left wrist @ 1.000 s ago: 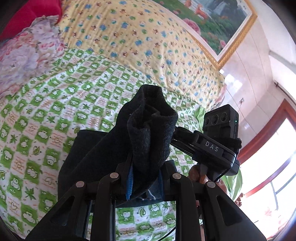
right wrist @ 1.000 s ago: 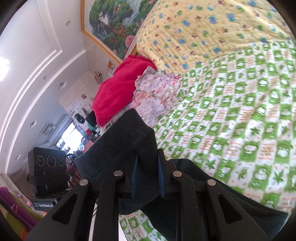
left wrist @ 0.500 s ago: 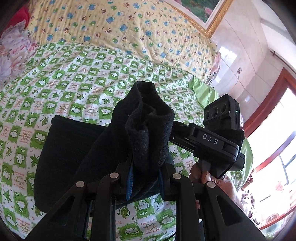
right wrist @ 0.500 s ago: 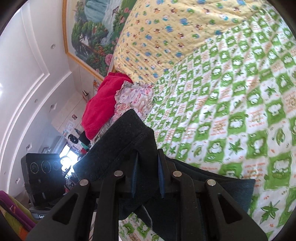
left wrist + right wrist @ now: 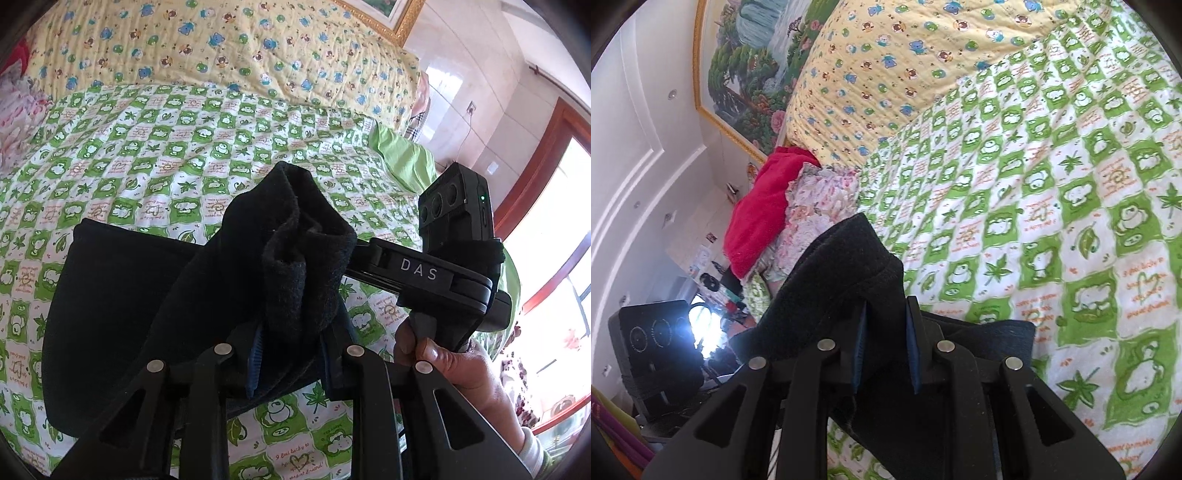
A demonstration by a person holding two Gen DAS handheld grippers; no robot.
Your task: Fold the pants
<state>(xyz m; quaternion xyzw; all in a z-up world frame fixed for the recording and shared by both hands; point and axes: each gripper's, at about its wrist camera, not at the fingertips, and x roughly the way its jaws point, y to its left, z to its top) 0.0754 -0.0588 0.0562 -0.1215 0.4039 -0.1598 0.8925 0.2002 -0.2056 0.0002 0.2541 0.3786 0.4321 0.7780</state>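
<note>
While both grippers are clamping bunched ends of the dark pants point(image 5: 122, 295), the left gripper point(image 5: 291, 354) and right gripper point(image 5: 884, 350) are holding fabric pinched between narrow blue pads. Compared with a second ago, more of the pants is lying flat on the green checked bedsheet point(image 5: 155, 147). Fuzzy, thick cloth is folding over itself; the yellow quilt point(image 5: 905, 55) is lying beyond.

Bed with green-and-white checked sheet point(image 5: 155, 147) and yellow bear-print quilt point(image 5: 908, 62) against the wall. Gold-framed landscape painting point(image 5: 750, 66) above. Red blanket point(image 5: 764, 218) at bedside. Wood-framed window point(image 5: 554, 229) admits bright daylight; pale tiled wall point(image 5: 472, 74).
</note>
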